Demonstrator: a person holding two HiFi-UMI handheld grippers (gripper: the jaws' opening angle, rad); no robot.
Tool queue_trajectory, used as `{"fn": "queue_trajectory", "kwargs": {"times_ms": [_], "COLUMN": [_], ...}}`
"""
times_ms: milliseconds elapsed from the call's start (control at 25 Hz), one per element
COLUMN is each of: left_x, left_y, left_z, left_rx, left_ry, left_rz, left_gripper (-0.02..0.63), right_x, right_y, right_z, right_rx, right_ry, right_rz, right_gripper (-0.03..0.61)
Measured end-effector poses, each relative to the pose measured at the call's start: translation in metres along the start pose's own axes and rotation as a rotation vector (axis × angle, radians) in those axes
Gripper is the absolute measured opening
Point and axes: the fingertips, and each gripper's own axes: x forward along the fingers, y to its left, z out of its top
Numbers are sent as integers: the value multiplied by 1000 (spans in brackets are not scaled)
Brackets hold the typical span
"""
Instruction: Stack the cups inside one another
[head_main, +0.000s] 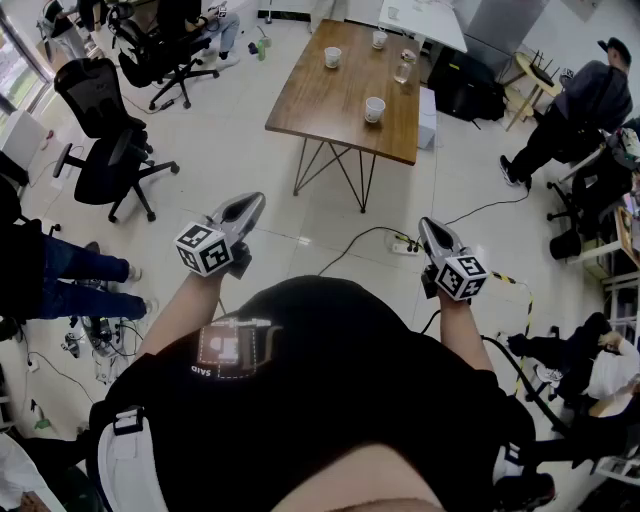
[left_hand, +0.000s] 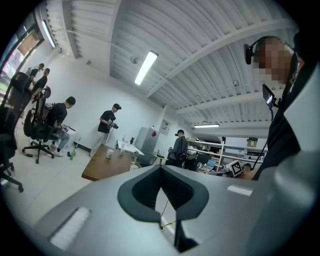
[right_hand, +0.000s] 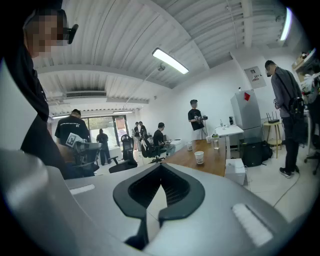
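**Cups.** Three white cups stand on the wooden table (head_main: 330, 95), well apart from one another and well ahead of the person. They are the near cup (head_main: 374, 109) by the table's right edge, the left cup (head_main: 332, 57) and the far cup (head_main: 380, 39). A clear vessel (head_main: 405, 68) stands among them; whether it is a glass or a bottle cannot be told. No cup sits inside another yet.

**Handling (judged).** The cups look small and light, probably thin-walled paper or plastic, though the material is too small to confirm. If so, the rim is the stiffest part and the wall gives under pressure, so a hard pinch would dent it. An empty cup also tips or slides at a slight push. The safest hold is probably at the rim, with one jaw inside and one outside. A gentle grip across the upper wall would also do, keeping the cup upright as it is lowered into the next.

**Grippers.** The left gripper (head_main: 246, 209) and right gripper (head_main: 433, 236) are held in front of the person's body, above the floor and far short of the table. In each gripper's own view the jaws are pressed together at the tips. Nothing is between them, and neither gripper touches anything. Both must spread before a cup can be taken.
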Motion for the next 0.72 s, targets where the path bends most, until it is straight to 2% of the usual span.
{"fn": "queue_trajectory", "kwargs": {"times_ms": [240, 440, 720], "left_x": [-3, -12, -13], "left_y": [-13, -4, 59], "left_z": [-9, -14, 5], "left_rx": [-19, -29, -43], "left_ry": [7, 13, -25], "left_rz": [33, 63, 67], "left_gripper": [2, 2, 2], "right_x": [0, 21, 87], "right_y": [-5, 0, 21], "right_z": [1, -4, 4], "right_rx": [-22, -27, -50], "right_ry": [14, 28, 53], "right_rz": [47, 92, 120], "right_gripper": [14, 14, 14]}}
